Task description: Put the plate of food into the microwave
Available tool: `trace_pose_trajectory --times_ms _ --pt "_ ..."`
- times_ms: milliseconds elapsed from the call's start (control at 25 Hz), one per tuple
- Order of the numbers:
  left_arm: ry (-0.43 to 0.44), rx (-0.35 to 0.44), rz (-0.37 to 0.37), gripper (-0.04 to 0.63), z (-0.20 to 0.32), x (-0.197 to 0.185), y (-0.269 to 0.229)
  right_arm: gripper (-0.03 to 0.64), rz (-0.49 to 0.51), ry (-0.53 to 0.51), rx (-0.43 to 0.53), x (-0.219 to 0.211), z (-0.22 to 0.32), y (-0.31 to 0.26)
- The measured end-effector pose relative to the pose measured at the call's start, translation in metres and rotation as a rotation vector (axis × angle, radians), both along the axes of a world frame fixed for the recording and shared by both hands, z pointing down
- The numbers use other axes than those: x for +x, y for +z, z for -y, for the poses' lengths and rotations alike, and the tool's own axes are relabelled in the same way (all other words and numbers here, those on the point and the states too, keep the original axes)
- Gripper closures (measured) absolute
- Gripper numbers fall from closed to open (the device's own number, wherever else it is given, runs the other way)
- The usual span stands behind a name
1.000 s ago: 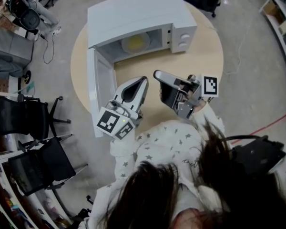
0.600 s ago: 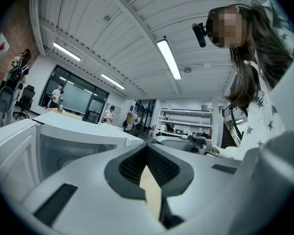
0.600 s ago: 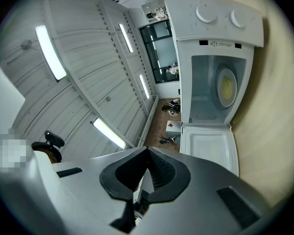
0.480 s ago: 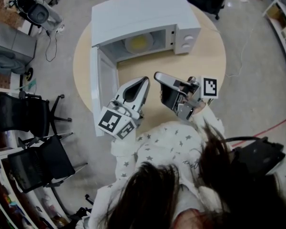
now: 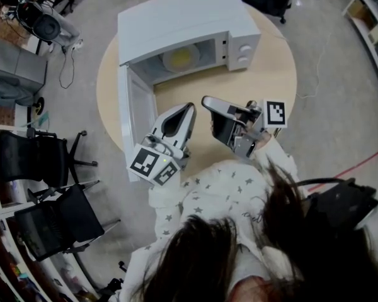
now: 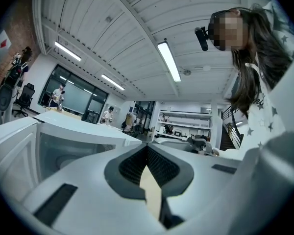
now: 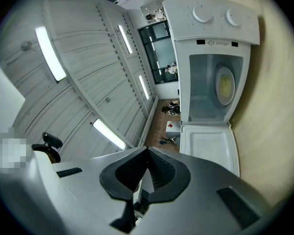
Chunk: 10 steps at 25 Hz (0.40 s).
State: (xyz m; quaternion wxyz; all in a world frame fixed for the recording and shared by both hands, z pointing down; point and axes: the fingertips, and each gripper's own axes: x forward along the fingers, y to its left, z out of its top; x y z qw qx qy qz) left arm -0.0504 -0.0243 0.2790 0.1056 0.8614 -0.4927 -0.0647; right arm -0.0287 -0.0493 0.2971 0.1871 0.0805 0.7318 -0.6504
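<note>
One plate [image 5: 181, 58] inside microwave [image 5: 176, 17], well beyond right gripper [image 5: 206, 99]

Microwave [image 5: 183, 21] smooth white shell; table [image 5: 271, 74] matt pale wood.

Far half of plate [image 5: 181, 58] behind microwave [image 5: 176, 17] top — food indistinct.

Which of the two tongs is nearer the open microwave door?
The left tongs, the white ones right beside the swung-open door; the right tongs sit farther from it.
</note>
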Motion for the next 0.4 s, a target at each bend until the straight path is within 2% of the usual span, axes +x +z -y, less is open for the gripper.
trace_pose_trajectory --times_ms 400 --pt "0.043 0.016 -0.005 0.601 0.0004 0.0082 -0.0019 0.611 -0.027 0.006 0.016 0.0013 -0.0004 0.0031"
